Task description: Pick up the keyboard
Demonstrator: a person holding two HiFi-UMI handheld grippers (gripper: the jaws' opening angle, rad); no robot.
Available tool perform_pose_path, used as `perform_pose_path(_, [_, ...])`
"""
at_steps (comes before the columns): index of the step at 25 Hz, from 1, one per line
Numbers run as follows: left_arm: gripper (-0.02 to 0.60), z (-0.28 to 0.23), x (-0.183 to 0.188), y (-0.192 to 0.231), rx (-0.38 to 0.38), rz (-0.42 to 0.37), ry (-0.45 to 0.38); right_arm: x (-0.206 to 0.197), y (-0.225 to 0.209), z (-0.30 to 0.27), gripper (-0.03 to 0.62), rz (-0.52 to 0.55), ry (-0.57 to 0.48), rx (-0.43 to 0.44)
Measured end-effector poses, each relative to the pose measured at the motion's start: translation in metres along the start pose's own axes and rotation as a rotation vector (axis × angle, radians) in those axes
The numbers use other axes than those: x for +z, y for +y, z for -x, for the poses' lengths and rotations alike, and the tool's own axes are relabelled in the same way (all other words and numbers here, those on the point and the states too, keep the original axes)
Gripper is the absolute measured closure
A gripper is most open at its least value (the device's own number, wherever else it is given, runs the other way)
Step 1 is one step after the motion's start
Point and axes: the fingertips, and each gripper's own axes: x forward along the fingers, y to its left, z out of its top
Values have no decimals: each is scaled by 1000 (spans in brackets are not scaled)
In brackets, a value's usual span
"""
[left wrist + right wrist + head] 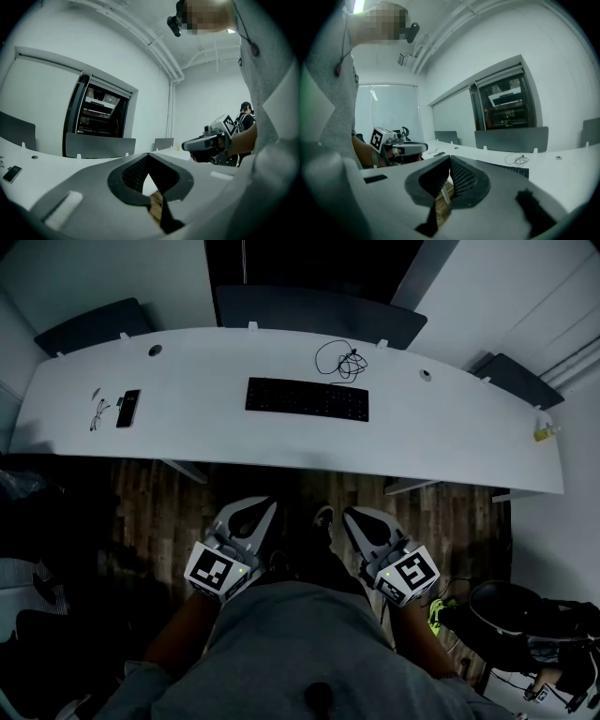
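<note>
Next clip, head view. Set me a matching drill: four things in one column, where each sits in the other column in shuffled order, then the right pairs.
Things:
1. keyboard
2. coiled cable
3. phone
4. left gripper

Places:
A. left part of the desk, beside the glasses
B. over the wooden floor, short of the desk, jaws together
C. middle of the desk
D. behind the keyboard, toward the desk's far edge

Pairs: 1-C, 2-D, 3-A, 4-B

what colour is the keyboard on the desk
Black. The keyboard lies on the white desk; it shows best in the head view.
</note>
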Motion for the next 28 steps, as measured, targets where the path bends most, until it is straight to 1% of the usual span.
perform_pose_path(5, [577, -15, 2, 17, 26, 27, 5, 2, -23, -21, 580, 17, -10, 22])
perform_pose_path(8, [577, -28, 2, 27, 25, 6, 6, 5, -39, -32, 580, 16, -11, 31])
perform_pose_path(16, [577, -76, 9, 55, 35, -1, 28, 16, -93, -58, 580, 14, -28, 43])
perform_pose_path(21, [577, -112, 18, 73, 44, -1, 39, 24, -130, -74, 580, 9, -20, 39])
perform_pose_path(24, [577, -132, 23, 82, 66, 22, 54, 25, -151, -80, 580, 9, -31, 38])
perform_pose_path(28, [577, -153, 27, 96, 101, 12, 58, 29, -175, -85, 580, 0, -33, 42])
